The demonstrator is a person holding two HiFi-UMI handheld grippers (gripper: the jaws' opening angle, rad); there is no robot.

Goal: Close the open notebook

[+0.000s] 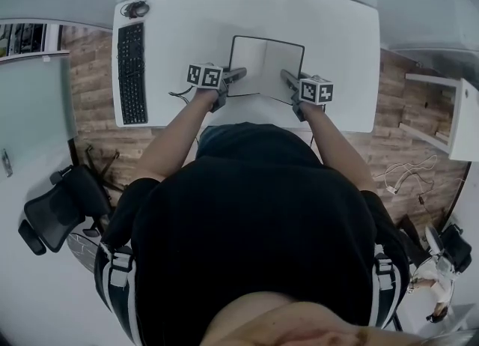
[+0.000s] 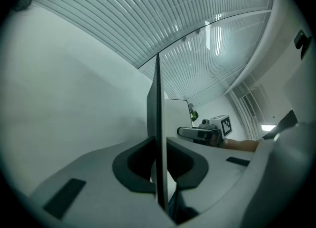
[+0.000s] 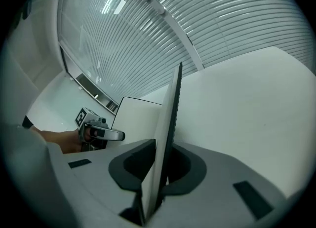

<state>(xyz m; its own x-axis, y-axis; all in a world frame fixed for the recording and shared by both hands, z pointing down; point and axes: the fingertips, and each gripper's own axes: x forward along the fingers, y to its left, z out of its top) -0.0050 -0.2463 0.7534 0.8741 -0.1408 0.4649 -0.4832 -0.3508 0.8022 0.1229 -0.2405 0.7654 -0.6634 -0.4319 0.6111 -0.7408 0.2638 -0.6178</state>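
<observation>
Got the open notebook (image 1: 266, 67) near the desk's (image 1: 337, 37) front edge, mid-width. Pinching its left cover tight in left gripper (image 1: 238, 75), clamping right half in right gripper (image 1: 288, 77), guessing to fold both sides together.

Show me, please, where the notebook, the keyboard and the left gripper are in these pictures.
notebook (image 1: 249, 64): head view, on its left page.
keyboard (image 1: 132, 71): head view, middle of its keys.
left gripper (image 1: 239, 74): head view, at its tips, shut on the notebook's left edge.
</observation>
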